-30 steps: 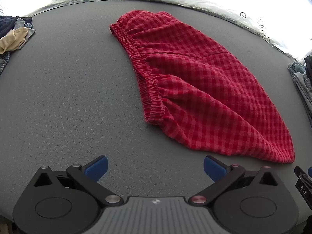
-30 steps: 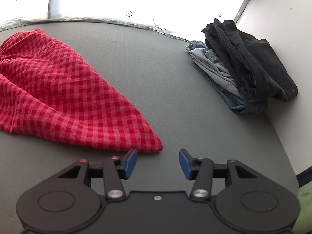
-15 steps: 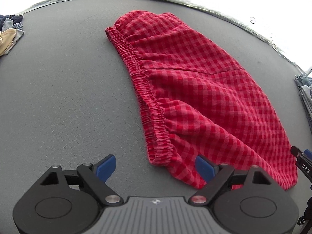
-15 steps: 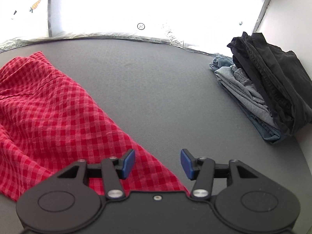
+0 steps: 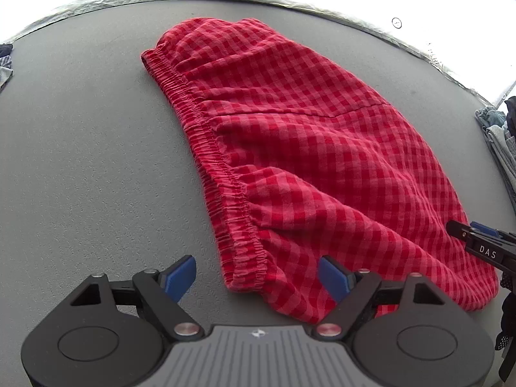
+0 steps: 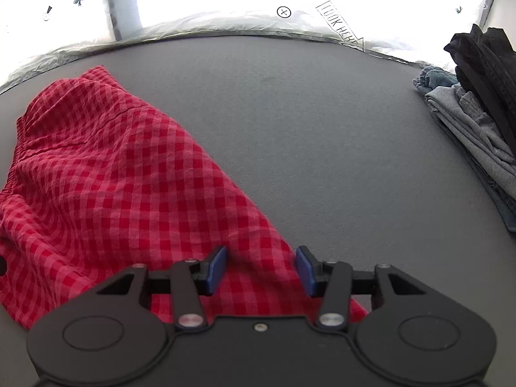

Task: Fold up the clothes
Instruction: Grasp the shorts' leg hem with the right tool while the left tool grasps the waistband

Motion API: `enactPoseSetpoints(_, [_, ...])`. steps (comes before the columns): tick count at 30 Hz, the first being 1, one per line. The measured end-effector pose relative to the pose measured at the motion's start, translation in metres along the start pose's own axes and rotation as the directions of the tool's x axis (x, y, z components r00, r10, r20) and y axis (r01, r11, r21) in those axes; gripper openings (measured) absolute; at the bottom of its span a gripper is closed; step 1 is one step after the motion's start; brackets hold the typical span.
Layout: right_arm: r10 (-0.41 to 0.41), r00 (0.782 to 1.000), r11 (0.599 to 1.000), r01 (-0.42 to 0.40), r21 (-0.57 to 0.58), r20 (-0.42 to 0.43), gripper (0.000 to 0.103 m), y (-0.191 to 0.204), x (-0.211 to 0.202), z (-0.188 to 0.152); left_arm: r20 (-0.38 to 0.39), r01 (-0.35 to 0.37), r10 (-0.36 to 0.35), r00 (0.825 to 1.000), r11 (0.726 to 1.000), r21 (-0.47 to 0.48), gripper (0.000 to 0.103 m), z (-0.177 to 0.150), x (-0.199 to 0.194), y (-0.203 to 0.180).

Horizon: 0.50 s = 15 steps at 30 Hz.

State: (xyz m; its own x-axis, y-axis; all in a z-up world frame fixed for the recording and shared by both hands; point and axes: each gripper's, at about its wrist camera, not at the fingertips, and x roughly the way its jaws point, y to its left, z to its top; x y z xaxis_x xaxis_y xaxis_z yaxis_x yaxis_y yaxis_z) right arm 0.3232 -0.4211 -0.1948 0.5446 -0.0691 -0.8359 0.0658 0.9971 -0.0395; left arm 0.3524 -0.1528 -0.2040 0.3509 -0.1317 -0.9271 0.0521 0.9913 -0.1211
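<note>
Now, line by line:

Garment: red checked shorts point(image 5: 322, 161) lie spread flat on the grey table point(image 5: 80, 161), elastic waistband point(image 5: 213, 161) toward the left, hem end toward the right.
Left gripper: left gripper point(image 5: 256, 274) sits low at the near corner of the waistband, jaws spread wide, the corner of cloth lying between the blue pads point(image 5: 179, 274); nothing is pinched.
Right gripper: right gripper point(image 6: 260, 266) is at the hem end, jaws apart at a moderate width, red cloth between the blue fingertips point(image 6: 216, 266) but not clamped; whether the pads touch the fabric, I cannot tell.
Cross view: the right gripper's tip also shows at the right edge of the left wrist view, over the hem corner.
Fabric state: slight wrinkles near the waistband, a diagonal seam line across the upper part.
Right side of table: a stack of folded clothes point(image 6: 477, 122), grey and denim below, a black garment point(image 6: 487, 54) on top, well apart from the shorts.
Far edge: crinkled plastic sheet point(image 6: 225, 24) along the table's back rim, with bright backlight behind.
</note>
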Motion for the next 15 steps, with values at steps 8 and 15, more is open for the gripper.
enactPoseSetpoints(8, [0.1, 0.995, 0.993, -0.099, 0.07, -0.007, 0.004, 0.001, -0.015, -0.008, 0.0, -0.017, 0.018, 1.0, 0.996, -0.093, 0.026, -0.005, -0.007, 0.021])
enactPoseSetpoints(15, [0.24, 0.971, 0.952, -0.235, 0.195, -0.003, 0.003, 0.003, -0.034, -0.019, 0.045, -0.069, 0.074, 0.996, 0.991, -0.113, 0.026, -0.02, -0.022, 0.037])
